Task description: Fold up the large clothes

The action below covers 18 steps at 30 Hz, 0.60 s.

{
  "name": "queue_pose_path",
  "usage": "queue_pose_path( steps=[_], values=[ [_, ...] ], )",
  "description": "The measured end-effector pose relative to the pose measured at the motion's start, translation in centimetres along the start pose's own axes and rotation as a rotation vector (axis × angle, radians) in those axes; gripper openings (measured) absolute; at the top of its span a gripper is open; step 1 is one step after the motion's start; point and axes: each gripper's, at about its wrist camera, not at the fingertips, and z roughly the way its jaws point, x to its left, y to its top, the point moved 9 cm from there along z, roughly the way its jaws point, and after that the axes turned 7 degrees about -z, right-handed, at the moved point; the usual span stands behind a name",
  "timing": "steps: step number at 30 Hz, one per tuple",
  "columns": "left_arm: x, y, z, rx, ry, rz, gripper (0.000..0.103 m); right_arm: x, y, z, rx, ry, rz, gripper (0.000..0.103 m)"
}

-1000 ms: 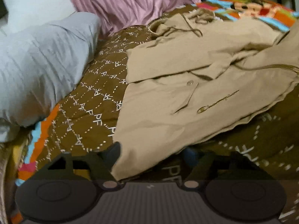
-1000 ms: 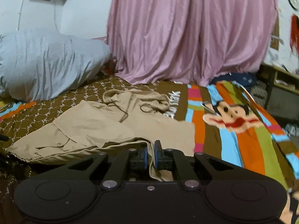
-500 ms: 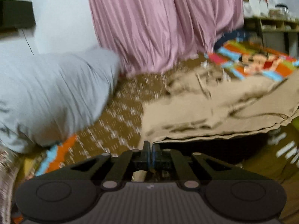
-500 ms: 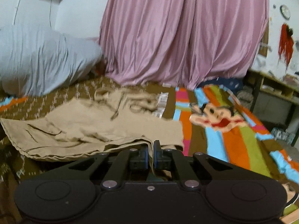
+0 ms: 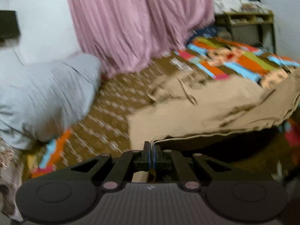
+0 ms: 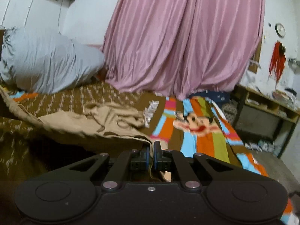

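A large tan jacket (image 5: 206, 108) with a hood and drawstrings lies on the bed; its near hem is lifted off the cover. My left gripper (image 5: 151, 146) is shut on the jacket's hem at its left corner. My right gripper (image 6: 152, 146) is shut on the hem at the jacket's (image 6: 105, 121) right corner. The hood end rests on the bed, far from me. Both views are blurred by motion.
The bed has a brown patterned and striped cartoon cover (image 6: 202, 129). A big grey pillow (image 5: 43, 97) lies at the left, also seen in the right wrist view (image 6: 46, 63). A pink curtain (image 6: 180, 43) hangs behind. A wooden shelf (image 6: 266, 112) stands at the right.
My left gripper closed on the jacket's hem and rose with it. Both grippers have lifted the near edge up off the bed and are carrying it toward the hood.
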Motion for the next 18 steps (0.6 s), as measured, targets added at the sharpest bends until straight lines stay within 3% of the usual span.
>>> queue_pose_path(
  steps=[6,12,14,18],
  values=[
    [-1.0,-4.0,0.2,0.104,-0.073,-0.010,0.004,2.1,-5.7,-0.7,0.135,0.036,0.052,0.005],
    [1.1,-6.0,-0.4,0.169,-0.170,-0.150,0.023,2.1,-7.5,-1.4,0.201,0.099,0.075,0.017],
    [1.9,-6.5,-1.0,0.174,-0.165,-0.163,0.055,2.3,-8.0,-1.6,0.228,0.118,0.066,0.027],
    [3.5,-6.8,-2.3,0.168,-0.165,-0.224,0.069,1.6,-8.5,-2.8,0.258,0.159,0.050,0.042]
  ],
)
